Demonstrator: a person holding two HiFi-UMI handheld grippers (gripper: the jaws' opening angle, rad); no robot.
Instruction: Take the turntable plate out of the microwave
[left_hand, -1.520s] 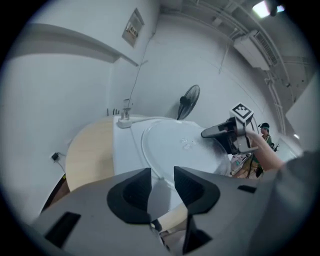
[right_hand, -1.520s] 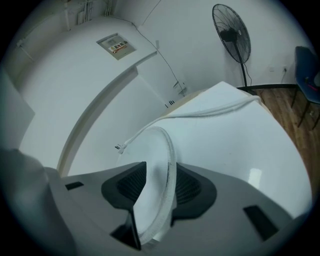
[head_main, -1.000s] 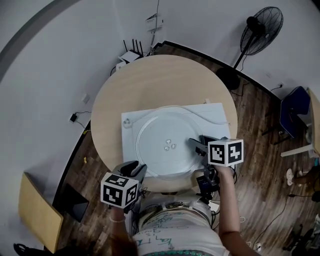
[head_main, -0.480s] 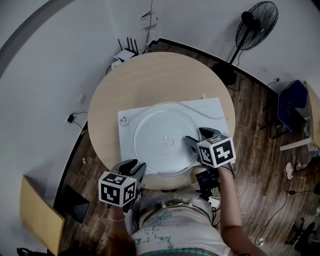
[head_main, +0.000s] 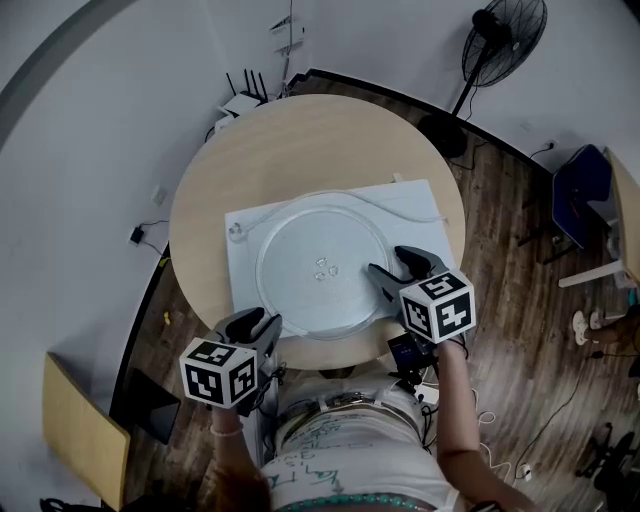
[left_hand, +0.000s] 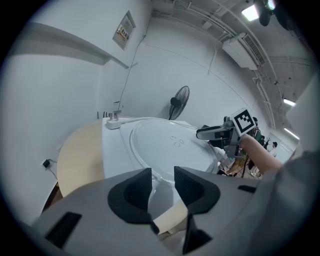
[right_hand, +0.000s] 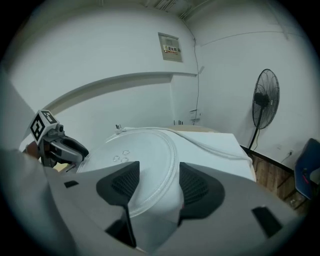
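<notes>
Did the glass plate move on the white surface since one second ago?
No. The glass plate keeps the same gap to the white plug near the left corner of the white surface.

The left claw (head_main: 256, 320) points forward and down, its jaws partly apart after opening slightly, nothing pinched. The right claw (head_main: 386, 260), on a bare forearm, has wide jaws that have just eased inward, the turntable plate (head_main: 300, 290) rim between them, ungripped.
</notes>
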